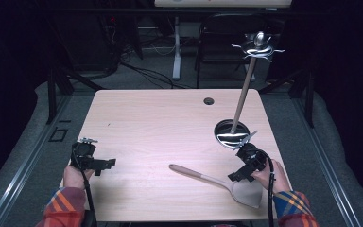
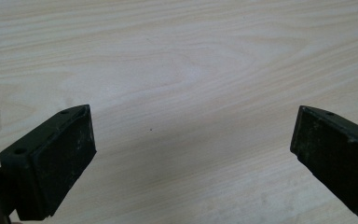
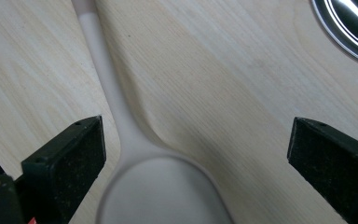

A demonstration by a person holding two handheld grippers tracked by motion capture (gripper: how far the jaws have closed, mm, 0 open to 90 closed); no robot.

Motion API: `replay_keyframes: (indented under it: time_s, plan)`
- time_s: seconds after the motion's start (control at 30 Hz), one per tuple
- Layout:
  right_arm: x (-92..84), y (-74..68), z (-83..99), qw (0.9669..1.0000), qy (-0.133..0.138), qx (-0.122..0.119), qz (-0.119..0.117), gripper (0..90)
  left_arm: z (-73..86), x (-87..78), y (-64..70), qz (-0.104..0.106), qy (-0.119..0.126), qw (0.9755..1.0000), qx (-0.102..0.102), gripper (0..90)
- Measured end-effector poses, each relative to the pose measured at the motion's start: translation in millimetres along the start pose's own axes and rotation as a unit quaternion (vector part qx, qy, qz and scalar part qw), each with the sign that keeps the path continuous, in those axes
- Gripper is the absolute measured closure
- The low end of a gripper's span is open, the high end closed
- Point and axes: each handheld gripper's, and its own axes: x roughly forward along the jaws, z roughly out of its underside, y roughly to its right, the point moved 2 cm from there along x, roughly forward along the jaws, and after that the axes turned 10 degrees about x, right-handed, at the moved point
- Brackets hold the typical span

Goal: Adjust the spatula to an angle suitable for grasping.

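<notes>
- spatula [image 1: 217, 181] lies flat on the desk [image 1: 160, 123], near the front right; wooden handle end points left toward desk middle, pale blade at the right, near the front edge
- right gripper [image 1: 237, 174] hovers right over the spatula, just above where neck meets blade; jaws spread wide, nothing between them pinched
- right gripper view: spatula [image 3: 135, 154] neck runs up between the two black jaws, closer to the left jaw, blade at bottom centre; can't tell if jaws touch it, looks apart
- same view, top right corner: shiny metal rim of the stand base [image 3: 349, 28]
- high view: utensil stand [image 1: 241, 101] sits on the right of the desk, round steel base, wooden pole tilted up to a hooked metal top; base just behind the right gripper
- left gripper [image 1: 105, 164] at front left of desk, well apart from the spatula, jaws wide apart, holding nothing
- left gripper view: bare wood desk [image 2: 182, 70] between the jaws
</notes>
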Motion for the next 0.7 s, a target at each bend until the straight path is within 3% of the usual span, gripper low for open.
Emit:
replay_keyframes:
  time_s: [0.13, 0.47, 0.53, 0.57, 0.7]
  plan:
    - [2.8, -2.6, -4.1, 0.9999, 0.002, -0.010, 0.003, 4.5, 0.4, 1.8, 5.6, -0.001, -0.011, 0.9997, 0.022, 0.1]
    - [13.7, -24.0, -14.7, 0.9987, -0.017, -0.049, 0.000, 0.3, -2.1, 3.2, 9.6, 0.004, -0.004, 0.9992, 0.041, 0.1]
    - [16.0, -26.7, -15.4, 0.9989, -0.013, -0.045, 0.002, 0.0, -2.0, 2.9, 10.0, 0.007, -0.001, 0.9990, 0.045, 0.1]
    - [15.6, -31.9, -19.1, 0.9981, -0.015, -0.060, 0.002, 0.0, -2.5, 3.3, 10.4, 0.003, -0.001, 0.9987, 0.050, 0.1]
    - [21.1, -39.4, -23.4, 0.9966, -0.025, -0.079, 0.004, 0.0, -2.3, 4.2, 12.0, 0.004, -0.006, 0.9980, 0.063, 0.1]
